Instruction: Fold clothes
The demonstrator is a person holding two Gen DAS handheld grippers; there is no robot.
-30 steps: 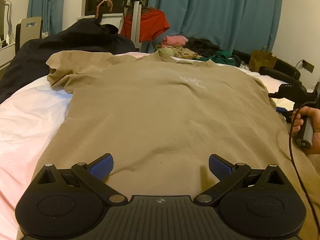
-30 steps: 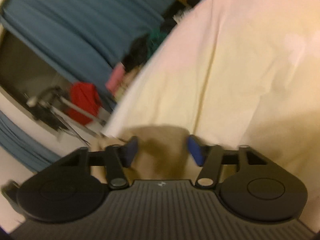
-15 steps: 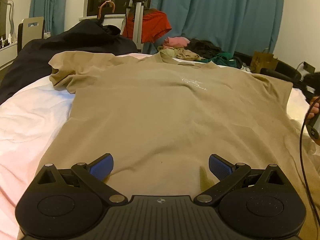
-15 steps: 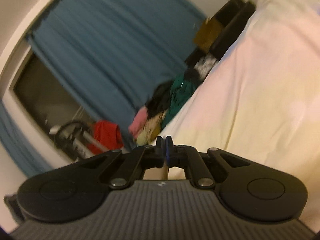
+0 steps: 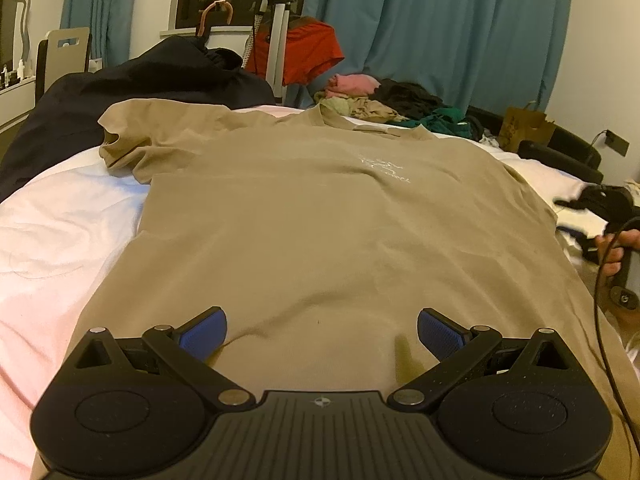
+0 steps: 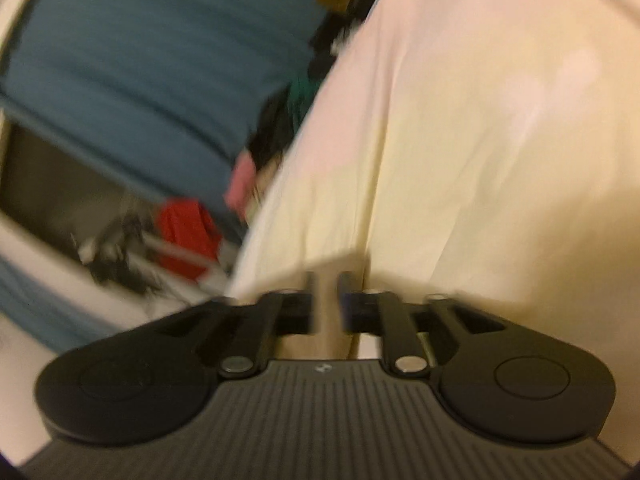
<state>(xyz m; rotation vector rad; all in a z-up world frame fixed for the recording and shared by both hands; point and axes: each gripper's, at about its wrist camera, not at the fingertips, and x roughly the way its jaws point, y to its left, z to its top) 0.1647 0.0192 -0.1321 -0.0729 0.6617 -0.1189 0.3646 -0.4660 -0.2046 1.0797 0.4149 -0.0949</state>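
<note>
One tan shirt [image 5: 320, 232] lies flat on the bed [image 5: 60, 240], collar at twelve o'clock. The left gripper [image 5: 322, 330] hovers over the hem at six o'clock, jaws spread wide with nothing pinched. At three o'clock the right gripper [image 6: 324, 300] is opening, tan cloth in the narrow gap; the blur hides any contact.

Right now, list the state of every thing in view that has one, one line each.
tan T-shirt: spread flat, front up, far-left sleeve rumpled.
left gripper: jaws wide apart over the hem, gripping nothing.
right gripper: blurred, jaws opening, tan cloth showing between them.
bed sheet: wrinkled, under the shirt.
dark garment: heaped, unfolded.
clothes pile: jumbled, unfolded.
curtains: drawn.
</note>
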